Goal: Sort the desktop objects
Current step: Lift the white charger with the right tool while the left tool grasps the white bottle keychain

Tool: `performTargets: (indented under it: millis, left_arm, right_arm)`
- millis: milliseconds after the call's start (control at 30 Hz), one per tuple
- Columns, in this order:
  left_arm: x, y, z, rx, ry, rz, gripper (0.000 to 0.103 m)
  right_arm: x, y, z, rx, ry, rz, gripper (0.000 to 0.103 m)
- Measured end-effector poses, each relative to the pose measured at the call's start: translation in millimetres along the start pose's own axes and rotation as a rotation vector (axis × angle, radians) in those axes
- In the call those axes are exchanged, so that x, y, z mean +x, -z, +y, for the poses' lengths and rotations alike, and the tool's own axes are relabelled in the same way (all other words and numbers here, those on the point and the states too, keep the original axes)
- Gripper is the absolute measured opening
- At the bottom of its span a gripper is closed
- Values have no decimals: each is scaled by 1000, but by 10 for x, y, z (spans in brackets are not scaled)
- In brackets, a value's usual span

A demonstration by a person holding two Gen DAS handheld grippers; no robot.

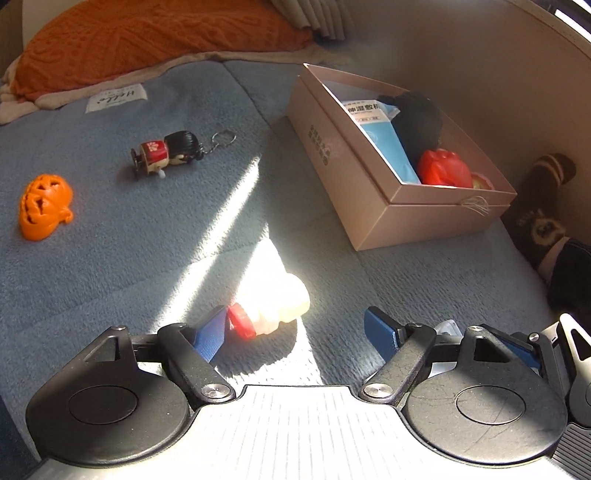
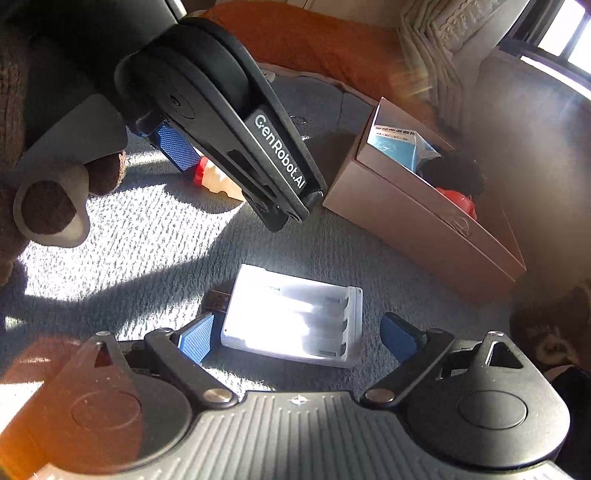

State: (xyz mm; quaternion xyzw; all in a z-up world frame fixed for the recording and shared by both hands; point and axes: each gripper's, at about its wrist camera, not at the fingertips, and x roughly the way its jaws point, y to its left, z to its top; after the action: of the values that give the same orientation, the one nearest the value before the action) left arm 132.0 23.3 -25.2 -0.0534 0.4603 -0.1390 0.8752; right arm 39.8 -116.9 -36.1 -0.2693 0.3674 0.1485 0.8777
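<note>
My left gripper (image 1: 295,328) is open just above the blue blanket. A small cream bottle with a red cap (image 1: 273,306) lies on its side between the fingers, close to the left one; it also shows in the right wrist view (image 2: 218,181). My right gripper (image 2: 299,336) is open around a white battery charger (image 2: 295,317) lying flat on the blanket. A tan cardboard box (image 1: 373,206) stands to the right, holding a blue-and-white tube (image 1: 380,133), a black item and a red toy (image 1: 443,168). An orange pumpkin toy (image 1: 42,208) and a doll keychain (image 1: 170,151) lie at the left.
An orange cushion (image 1: 147,33) lies at the far edge of the blanket. A brown striped plush (image 1: 546,206) sits right of the box by the grey wall. The left gripper's body (image 2: 240,136) crosses the upper left of the right wrist view.
</note>
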Motion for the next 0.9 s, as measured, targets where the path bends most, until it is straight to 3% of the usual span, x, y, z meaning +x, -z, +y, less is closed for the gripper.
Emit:
performTargets:
  millis: [200, 300, 433, 567, 633, 700, 733, 900]
  left_arm:
    - [39, -34, -55, 26, 8, -36, 73]
    - [19, -2, -100, 82, -13, -57, 74]
    - [50, 13, -136, 99, -83, -20, 73]
    - [99, -29, -207, 95, -90, -14, 73]
    - [132, -54, -251, 107, -104, -15, 69]
    - [161, -69, -284, 127, -125, -12, 51]
    - [159, -68, -284, 132, -134, -14, 48]
    - [12, 14, -187, 123, -146, -20, 48]
  right_arm:
    - [4, -5, -43, 24, -15, 10, 94]
    - [22, -19, -89, 51, -34, 26, 94]
    - [92, -52, -200, 125, -74, 72, 94]
    - [128, -54, -274, 173, -107, 92, 94]
    - [135, -59, -283, 163, -103, 87, 94]
    - [138, -62, -279, 149, -101, 81, 94]
    - [131, -63, -269, 142, -102, 80, 94]
    - [109, -104, -276, 142, -150, 94, 78]
